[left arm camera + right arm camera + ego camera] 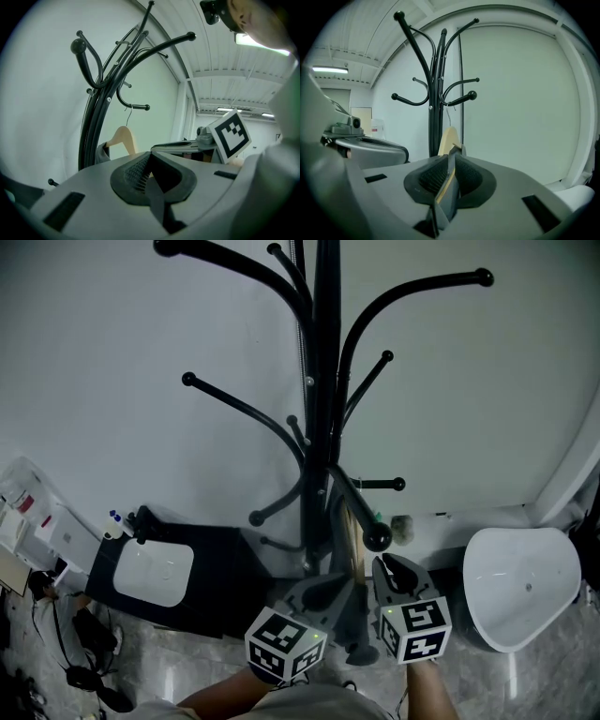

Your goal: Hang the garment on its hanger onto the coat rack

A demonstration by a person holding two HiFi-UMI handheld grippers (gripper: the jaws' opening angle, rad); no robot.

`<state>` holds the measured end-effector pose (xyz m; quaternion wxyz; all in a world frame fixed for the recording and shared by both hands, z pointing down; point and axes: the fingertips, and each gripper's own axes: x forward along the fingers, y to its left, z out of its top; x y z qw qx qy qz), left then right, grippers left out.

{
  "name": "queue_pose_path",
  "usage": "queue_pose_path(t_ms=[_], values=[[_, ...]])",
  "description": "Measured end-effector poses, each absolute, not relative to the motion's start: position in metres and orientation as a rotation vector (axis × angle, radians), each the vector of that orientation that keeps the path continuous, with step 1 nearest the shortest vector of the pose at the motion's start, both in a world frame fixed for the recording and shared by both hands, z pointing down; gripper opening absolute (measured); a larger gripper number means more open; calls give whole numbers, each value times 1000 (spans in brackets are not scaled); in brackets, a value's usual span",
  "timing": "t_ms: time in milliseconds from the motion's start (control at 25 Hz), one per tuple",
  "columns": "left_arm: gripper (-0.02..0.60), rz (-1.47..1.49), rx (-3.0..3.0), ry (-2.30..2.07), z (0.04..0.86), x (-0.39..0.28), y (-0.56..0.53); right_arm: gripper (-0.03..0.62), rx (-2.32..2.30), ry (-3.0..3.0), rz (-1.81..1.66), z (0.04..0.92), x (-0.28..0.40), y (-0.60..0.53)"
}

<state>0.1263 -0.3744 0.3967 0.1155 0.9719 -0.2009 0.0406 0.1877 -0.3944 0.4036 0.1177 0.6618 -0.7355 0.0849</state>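
Right gripper [451, 161]: clenched on wooden hanger [448, 138]. Left gripper [149, 165]: jaws pressed together, nothing seen between them. Coat rack [324, 381]: stood just ahead.

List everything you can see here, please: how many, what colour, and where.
coat rack: one, black, centre, in front of the white wall
hanger: one, pale wood, close to the rack's pole
garment: one, grey, at the hanger's end
seat: one, white, on the floor at the right
tray: one, white, on a black base, on the floor at the left
boxes: a few, white, far left
left gripper: one, grey with a black-and-white marker cube, shut on dark fabric, apparently the garment
right gripper: one, same colours, shut on the hanger
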Motion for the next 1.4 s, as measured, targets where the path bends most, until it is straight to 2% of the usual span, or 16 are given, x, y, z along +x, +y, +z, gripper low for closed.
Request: queue_pose_path(t_ms=[240, 1400], values=[[6, 113, 2855, -614, 389, 135, -360, 17, 1901, -2349, 333, 397, 186, -367], [5, 86, 2865, -698, 378, 132, -341, 14, 1811, -2430, 312, 393, 177, -350]])
